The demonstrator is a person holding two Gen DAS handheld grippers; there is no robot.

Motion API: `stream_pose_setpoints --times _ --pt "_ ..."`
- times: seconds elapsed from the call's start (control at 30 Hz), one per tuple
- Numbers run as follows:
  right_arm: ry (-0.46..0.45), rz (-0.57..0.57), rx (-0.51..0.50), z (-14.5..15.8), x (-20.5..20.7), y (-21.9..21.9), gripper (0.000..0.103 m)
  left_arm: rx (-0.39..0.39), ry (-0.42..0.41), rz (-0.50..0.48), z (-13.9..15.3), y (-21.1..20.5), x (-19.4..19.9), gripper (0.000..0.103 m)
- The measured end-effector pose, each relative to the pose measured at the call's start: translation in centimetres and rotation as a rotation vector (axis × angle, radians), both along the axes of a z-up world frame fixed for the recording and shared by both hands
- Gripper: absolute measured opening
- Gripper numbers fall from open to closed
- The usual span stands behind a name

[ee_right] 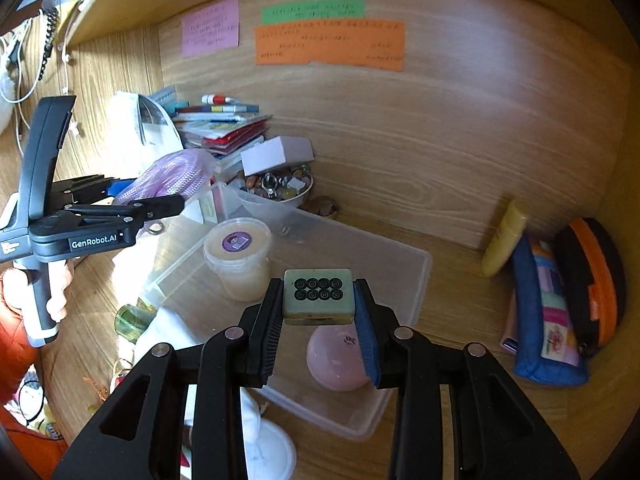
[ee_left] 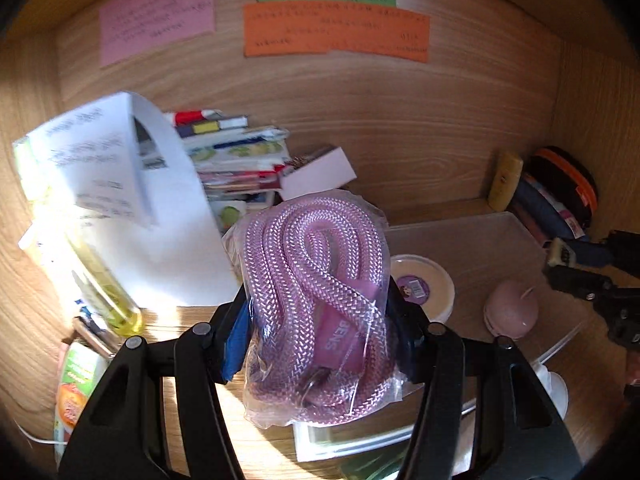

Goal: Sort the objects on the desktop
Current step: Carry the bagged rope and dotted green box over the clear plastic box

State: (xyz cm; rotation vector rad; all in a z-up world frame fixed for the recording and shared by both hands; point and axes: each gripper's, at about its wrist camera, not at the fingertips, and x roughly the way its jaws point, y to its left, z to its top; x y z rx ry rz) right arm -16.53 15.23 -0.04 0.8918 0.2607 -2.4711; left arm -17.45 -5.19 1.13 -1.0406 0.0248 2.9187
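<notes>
Left gripper (ee_left: 320, 320) jaws pinch a clear plastic bag of coiled pink braided rope (ee_left: 318, 308); the bag fills the gap between the pads, its long axis running up and away from the jaws. Right gripper (ee_right: 319, 312) jaws clamp a pale green mahjong tile with eight black circles (ee_right: 319, 296), long axis crosswise between the pads, printed face up, above a clear plastic bin (ee_right: 400, 280) holding a lidded cream tub (ee_right: 238, 252) and pink ball (ee_right: 336, 360).

Wooden desk (ee_right: 460, 280): clear bin (ee_right: 400, 280), pouches (ee_right: 548, 320), booklets (ee_right: 224, 124).
</notes>
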Motion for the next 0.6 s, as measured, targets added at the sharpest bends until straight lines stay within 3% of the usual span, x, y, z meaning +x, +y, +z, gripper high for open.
stream_pose_setpoints --times 0.4,0.6 --pt "-0.106 0.028 0.089 -2.5 -3.6 -2.4 0.031 0.07 -0.089 -0.071 -2.2 1.1 -1.9 0.059" --pt "-0.146 0.064 0.159 -3.7 -4.6 -4.3 0.031 0.095 -0.085 -0.09 -2.2 0.7 -1.7 0.059"
